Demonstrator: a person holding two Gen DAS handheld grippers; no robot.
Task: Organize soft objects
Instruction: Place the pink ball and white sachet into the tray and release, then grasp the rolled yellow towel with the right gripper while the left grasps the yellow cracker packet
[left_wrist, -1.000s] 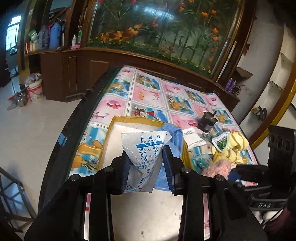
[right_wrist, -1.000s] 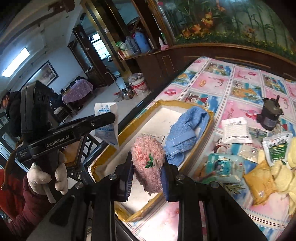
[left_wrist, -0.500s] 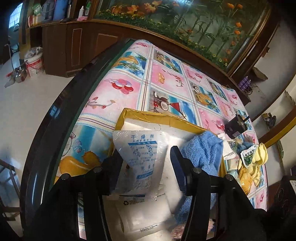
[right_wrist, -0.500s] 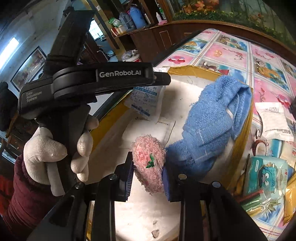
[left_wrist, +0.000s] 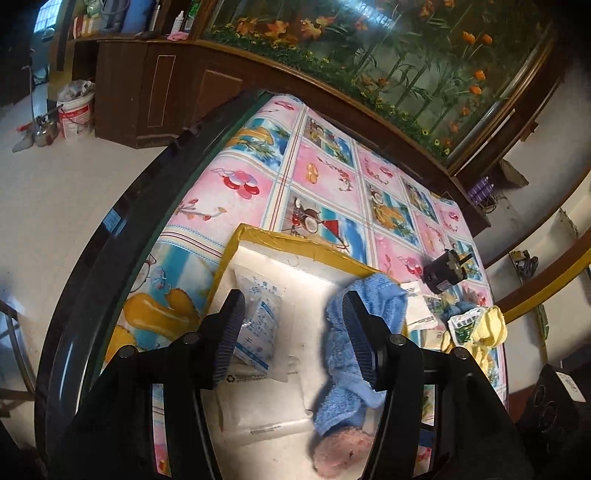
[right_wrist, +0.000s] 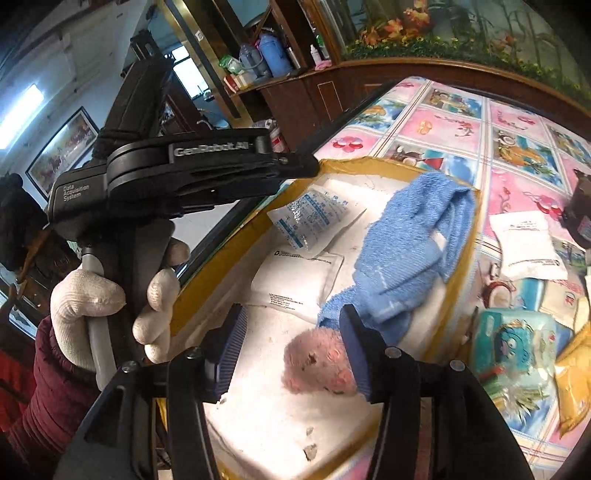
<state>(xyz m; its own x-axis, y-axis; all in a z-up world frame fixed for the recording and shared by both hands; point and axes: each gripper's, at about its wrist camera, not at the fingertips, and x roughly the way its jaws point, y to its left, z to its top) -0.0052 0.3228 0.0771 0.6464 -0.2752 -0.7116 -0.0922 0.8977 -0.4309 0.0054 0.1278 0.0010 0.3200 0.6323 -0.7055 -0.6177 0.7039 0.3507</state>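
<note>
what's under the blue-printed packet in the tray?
The blue-printed packet lies partly on a white pouch, both on the foam-lined tray. Whatever lies beneath their overlap is covered.

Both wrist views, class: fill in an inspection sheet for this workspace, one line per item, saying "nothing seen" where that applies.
Surface: table under a cartoon-print cloth.
Job's things: foam-lined box holds blue towel, desiccant packet, white pouch, pink plush.
Clutter: snack packets and a black motor lie beside the box.
Grippers: left claw open, empty; right claw open, plush between its jaws.
Cables: nothing seen.
Surroundings: wooden cabinet, paint bucket.
</note>
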